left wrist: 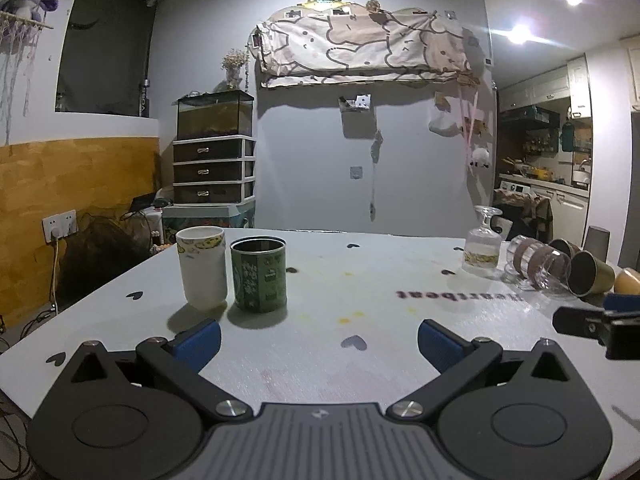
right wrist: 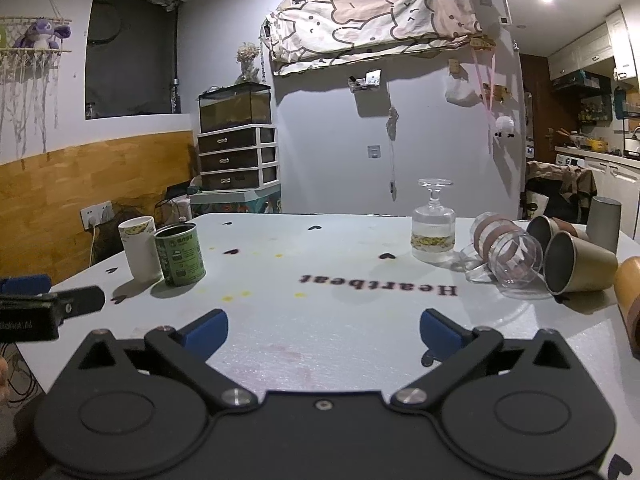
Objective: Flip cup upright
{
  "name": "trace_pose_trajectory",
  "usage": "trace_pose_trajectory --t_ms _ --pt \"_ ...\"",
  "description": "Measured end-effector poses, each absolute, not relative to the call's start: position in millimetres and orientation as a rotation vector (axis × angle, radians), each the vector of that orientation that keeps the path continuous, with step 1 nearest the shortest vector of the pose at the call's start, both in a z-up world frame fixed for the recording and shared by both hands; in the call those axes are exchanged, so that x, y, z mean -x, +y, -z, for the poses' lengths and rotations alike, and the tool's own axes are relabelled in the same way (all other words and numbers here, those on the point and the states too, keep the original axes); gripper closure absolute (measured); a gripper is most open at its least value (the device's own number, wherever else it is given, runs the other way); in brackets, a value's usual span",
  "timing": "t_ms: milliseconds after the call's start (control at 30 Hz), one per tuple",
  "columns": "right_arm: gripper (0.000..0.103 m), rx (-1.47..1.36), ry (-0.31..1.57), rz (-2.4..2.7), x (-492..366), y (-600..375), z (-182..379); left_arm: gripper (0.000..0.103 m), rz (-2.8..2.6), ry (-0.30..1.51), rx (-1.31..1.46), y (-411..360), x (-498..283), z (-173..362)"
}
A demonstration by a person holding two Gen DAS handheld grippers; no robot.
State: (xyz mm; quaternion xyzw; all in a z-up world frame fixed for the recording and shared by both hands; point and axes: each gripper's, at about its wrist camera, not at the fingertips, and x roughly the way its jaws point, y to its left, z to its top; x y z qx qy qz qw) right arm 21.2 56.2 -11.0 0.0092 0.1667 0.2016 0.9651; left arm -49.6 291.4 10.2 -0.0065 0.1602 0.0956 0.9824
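Note:
A clear glass cup with brown bands [right wrist: 505,249] lies on its side at the right of the table, mouth toward me; it also shows in the left wrist view [left wrist: 538,264]. A gold metal cup [right wrist: 580,264] lies on its side beside it, with a second tipped metal cup [right wrist: 548,229] behind. A stemmed glass [right wrist: 434,224] stands upside down. A white cup [right wrist: 140,247] and a green tin [right wrist: 180,255] stand upright at left. My right gripper [right wrist: 323,330] is open and empty over the table's middle. My left gripper [left wrist: 319,340] is open and empty, just right of the green tin [left wrist: 260,274].
A wooden cylinder [right wrist: 628,300] lies at the far right edge. A grey upright cylinder [right wrist: 605,224] stands behind the tipped cups. The white table [right wrist: 320,312] carries "Heartbeat" lettering and black hearts. Drawers and a tank stand behind the table.

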Motion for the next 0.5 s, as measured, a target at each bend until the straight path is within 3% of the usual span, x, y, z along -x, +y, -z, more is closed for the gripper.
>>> trace_pose_trajectory --t_ms 500 --pt "0.000 0.005 0.345 -0.395 -21.6 59.6 13.6 0.000 -0.200 0.331 0.012 290.7 51.6 -7.9"
